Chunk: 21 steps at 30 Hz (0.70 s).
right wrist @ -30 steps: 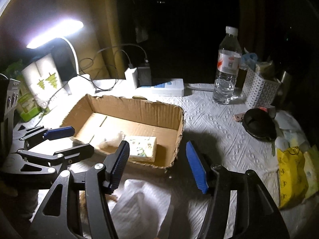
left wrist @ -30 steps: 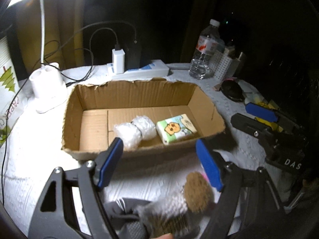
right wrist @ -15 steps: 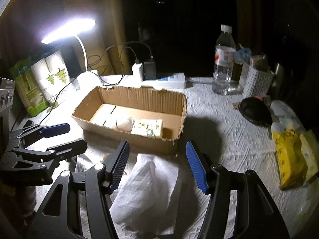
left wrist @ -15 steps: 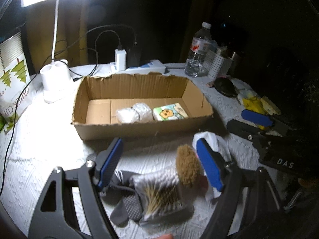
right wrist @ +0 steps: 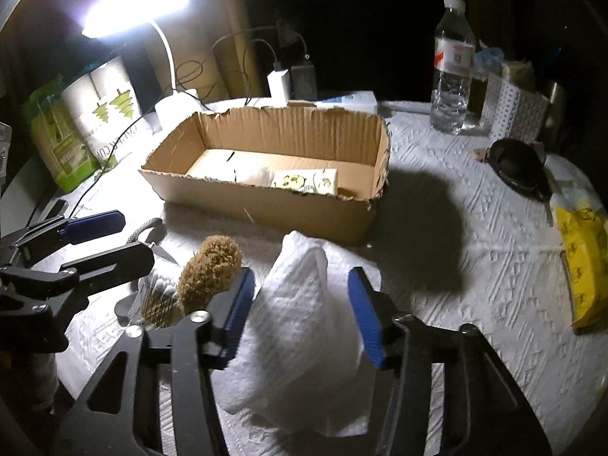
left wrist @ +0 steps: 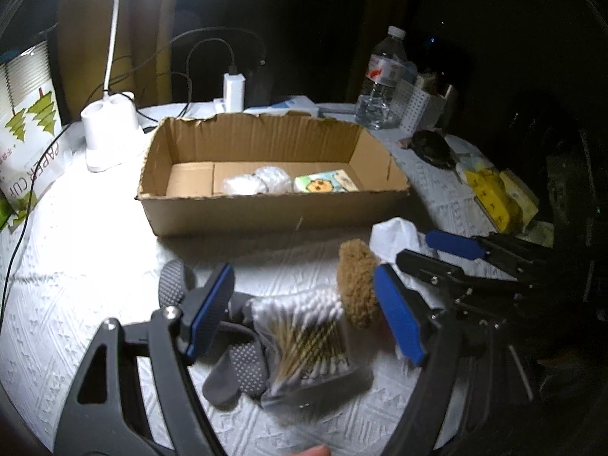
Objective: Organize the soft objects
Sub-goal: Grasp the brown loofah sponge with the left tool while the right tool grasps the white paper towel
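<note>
Left wrist view: white embossed table cover, lamp-lit at left, room behind dark. Cardboard box mid-table holds wrapped bundles and a tissue pack. Left gripper open, empty, over a cotton-swab bag near the front edge.

Right wrist view: right gripper closing around a white cloth, not yet pinched. Water bottle at the far edge.
</note>
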Motion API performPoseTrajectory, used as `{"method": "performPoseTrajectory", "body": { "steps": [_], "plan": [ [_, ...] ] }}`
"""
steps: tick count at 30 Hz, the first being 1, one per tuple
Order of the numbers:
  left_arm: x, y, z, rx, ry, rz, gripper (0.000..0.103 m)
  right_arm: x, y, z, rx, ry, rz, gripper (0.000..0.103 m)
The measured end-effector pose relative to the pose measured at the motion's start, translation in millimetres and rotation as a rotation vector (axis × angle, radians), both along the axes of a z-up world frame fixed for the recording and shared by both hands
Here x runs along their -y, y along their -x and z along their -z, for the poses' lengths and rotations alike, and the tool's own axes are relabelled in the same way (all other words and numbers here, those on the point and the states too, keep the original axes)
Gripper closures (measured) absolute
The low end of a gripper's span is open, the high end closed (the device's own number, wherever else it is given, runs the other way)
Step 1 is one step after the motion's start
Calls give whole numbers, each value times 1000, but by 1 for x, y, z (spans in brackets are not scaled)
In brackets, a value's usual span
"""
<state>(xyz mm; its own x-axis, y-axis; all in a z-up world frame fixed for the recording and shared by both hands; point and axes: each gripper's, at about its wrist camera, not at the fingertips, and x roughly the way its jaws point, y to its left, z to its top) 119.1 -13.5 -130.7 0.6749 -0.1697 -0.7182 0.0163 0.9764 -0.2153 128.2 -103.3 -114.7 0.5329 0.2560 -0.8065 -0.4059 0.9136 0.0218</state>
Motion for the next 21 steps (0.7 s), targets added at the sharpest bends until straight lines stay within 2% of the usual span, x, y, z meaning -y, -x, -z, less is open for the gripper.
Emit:
{"method": "performPoseTrajectory", "body": {
  "steps": [3, 5, 9, 13, 21],
  "plan": [
    [6, -1, -1, 0, -7, 8, 26, 1, -1, 5, -14, -18, -14, 73],
    [12, -3, 0, -5, -15, 14, 26, 5, 0, 5, 0, -24, -4, 96],
    [21, -7, 4, -18, -27, 25, 26, 21, 3, -7, 44, -42, 16, 97],
    [35, -14, 8, -16, -91, 39, 26, 40, 6, -21, 81, -47, 45, 97],
    [47, -28, 18, -37, -107, 74, 26, 99, 11, -35, 117, -38, 159, 97]
  ]
}}
